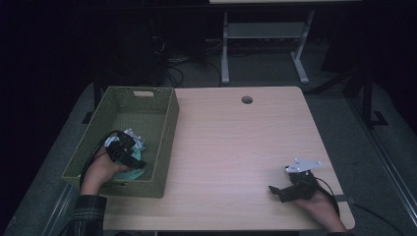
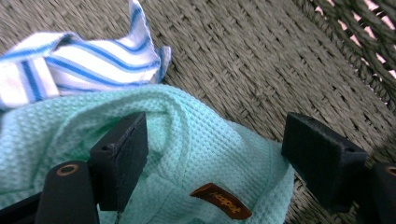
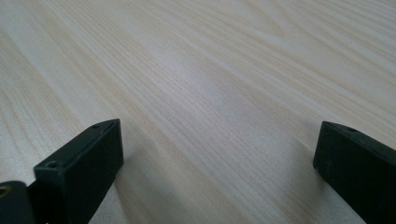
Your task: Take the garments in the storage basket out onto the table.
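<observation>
Left gripper (image 2: 215, 154): jaws apart, straddling mint waffle cloth (image 2: 196, 140) inside woven green basket (image 1: 162, 123), beside striped cloth (image 2: 79, 65). Right gripper (image 3: 217, 172): jaws apart over bare pale wood table (image 1: 236, 142). Room dark; grey floor (image 1: 255, 69).

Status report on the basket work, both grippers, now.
Left gripper open, jaws astride the mint cloth in the woven basket. Striped cloth beside it. Right gripper open over bare table. Nothing in the way.
</observation>
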{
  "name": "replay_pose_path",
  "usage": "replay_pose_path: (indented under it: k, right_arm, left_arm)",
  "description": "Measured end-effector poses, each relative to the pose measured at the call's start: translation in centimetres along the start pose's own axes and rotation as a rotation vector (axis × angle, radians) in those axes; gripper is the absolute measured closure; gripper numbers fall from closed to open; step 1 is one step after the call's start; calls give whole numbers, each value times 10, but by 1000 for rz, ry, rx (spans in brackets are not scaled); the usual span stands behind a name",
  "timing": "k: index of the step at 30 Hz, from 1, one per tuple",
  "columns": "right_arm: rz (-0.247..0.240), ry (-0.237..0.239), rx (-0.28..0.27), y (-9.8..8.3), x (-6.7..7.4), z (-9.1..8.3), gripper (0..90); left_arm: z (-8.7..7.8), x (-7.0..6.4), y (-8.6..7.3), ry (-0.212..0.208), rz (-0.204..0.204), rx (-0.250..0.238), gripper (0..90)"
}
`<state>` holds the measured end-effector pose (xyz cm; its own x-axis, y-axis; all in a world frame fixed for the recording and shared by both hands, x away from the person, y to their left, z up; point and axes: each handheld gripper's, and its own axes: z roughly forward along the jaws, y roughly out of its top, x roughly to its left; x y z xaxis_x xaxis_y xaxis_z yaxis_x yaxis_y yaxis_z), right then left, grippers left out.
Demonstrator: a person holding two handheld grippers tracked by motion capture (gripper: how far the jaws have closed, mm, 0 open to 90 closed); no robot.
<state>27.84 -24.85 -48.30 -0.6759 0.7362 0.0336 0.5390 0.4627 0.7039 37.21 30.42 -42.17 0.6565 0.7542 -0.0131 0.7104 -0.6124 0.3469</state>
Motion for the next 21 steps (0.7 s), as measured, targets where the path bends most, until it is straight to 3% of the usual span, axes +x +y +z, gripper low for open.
replay_pose_path:
  k: [7,13,16,21]
  right_arm:
    - [1,0,0,0,0,0,14]
    - [1,0,0,0,0,0,14]
    - [0,0,0,0,0,0,14]
    - [0,0,0,0,0,0,14]
  left_arm:
    - [10,-1,1,-4,-25,75,202]
    - [11,0,1,-6,-24,84,230]
    - [10,0,1,-3,-29,79,295]
    - [7,-1,1,36,-19,75,523]
